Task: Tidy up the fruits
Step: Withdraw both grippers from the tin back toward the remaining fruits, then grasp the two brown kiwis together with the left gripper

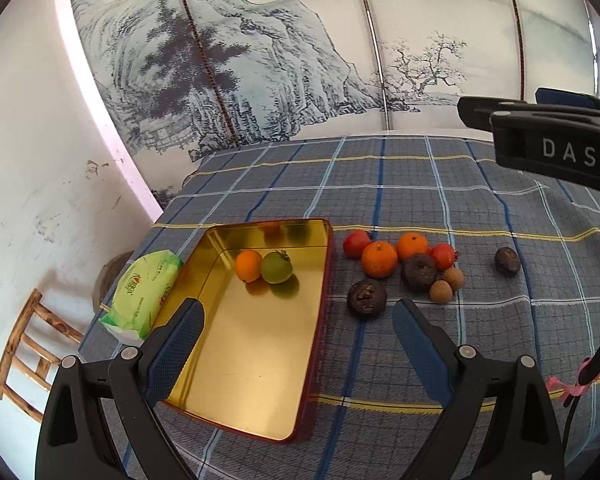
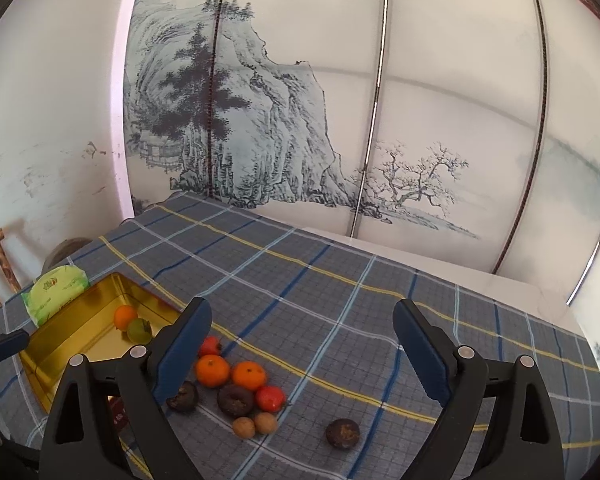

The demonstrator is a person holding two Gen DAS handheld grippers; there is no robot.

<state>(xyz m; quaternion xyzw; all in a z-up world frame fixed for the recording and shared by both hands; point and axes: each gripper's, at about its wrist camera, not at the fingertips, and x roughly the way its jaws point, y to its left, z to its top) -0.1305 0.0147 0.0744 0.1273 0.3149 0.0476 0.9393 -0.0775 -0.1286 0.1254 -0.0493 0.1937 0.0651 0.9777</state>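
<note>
A gold tin tray (image 1: 260, 360) lies on the checked cloth and holds an orange (image 1: 248, 266) and a green fruit (image 1: 276, 268). To its right lies a cluster of fruit: two oranges (image 1: 379, 259), red fruits (image 1: 356, 243), dark brown fruits (image 1: 366, 297) and small tan ones (image 1: 440, 291); one dark fruit (image 1: 507, 261) lies apart. My left gripper (image 1: 298, 336) is open and empty above the tray's near end. My right gripper (image 2: 302, 344) is open and empty above the cluster (image 2: 236, 380). The tray (image 2: 76, 324) shows at the left of the right wrist view.
A green tissue pack (image 1: 144, 292) lies left of the tray at the table's left edge. A wooden chair (image 1: 32, 356) stands on the floor beyond that edge. A painted screen (image 1: 260, 60) stands behind the table. The right gripper's body (image 1: 548, 144) hangs at upper right.
</note>
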